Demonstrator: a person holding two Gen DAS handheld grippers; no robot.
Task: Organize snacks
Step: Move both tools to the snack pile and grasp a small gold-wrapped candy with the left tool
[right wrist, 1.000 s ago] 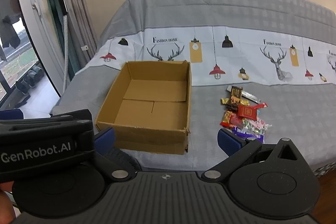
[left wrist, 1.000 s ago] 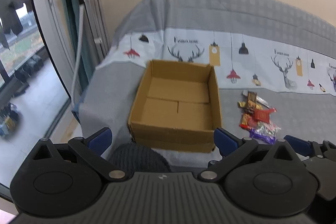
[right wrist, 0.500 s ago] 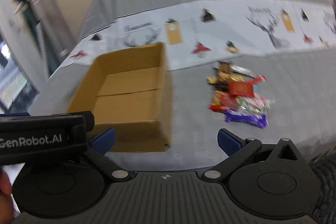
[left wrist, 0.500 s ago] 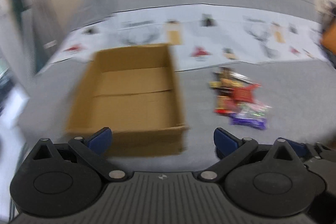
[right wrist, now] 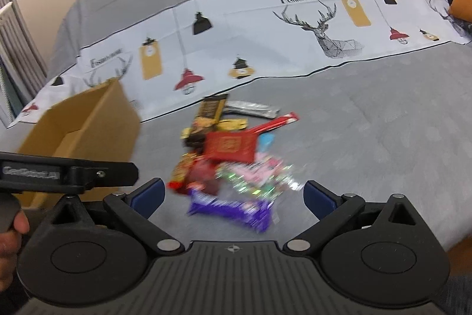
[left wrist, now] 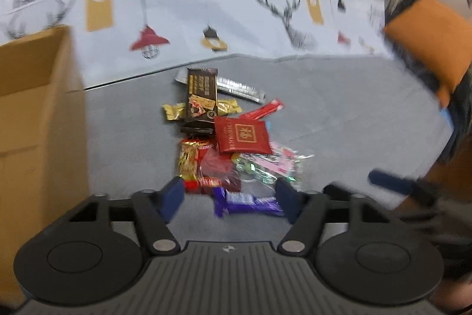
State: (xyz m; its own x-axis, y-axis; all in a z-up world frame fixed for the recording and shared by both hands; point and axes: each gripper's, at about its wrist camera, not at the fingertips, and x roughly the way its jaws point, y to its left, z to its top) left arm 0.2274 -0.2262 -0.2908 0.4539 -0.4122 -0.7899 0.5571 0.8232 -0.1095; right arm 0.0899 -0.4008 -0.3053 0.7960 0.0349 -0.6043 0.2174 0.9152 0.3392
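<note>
A pile of wrapped snacks lies on the grey sofa seat: a purple bar (left wrist: 250, 204) (right wrist: 230, 210) nearest me, a red square packet (left wrist: 242, 135) (right wrist: 230, 146), a dark chocolate bar (left wrist: 202, 93) and a silver packet (left wrist: 239, 89). An open, empty cardboard box (left wrist: 38, 114) (right wrist: 85, 123) stands left of the pile. My left gripper (left wrist: 230, 198) is open, its fingertips either side of the purple bar's near end. My right gripper (right wrist: 233, 197) is open and empty, just short of the pile.
The sofa's backrest carries a white printed cover (right wrist: 295, 28) with deer and lamps. An orange cushion (left wrist: 430, 49) lies at the right end of the sofa. The left gripper's body (right wrist: 67, 171) shows at the left of the right wrist view.
Both grippers have swung right from the box and moved down close to the snack pile. The left gripper's fingers stand closer together than before. Both views are motion-blurred.
</note>
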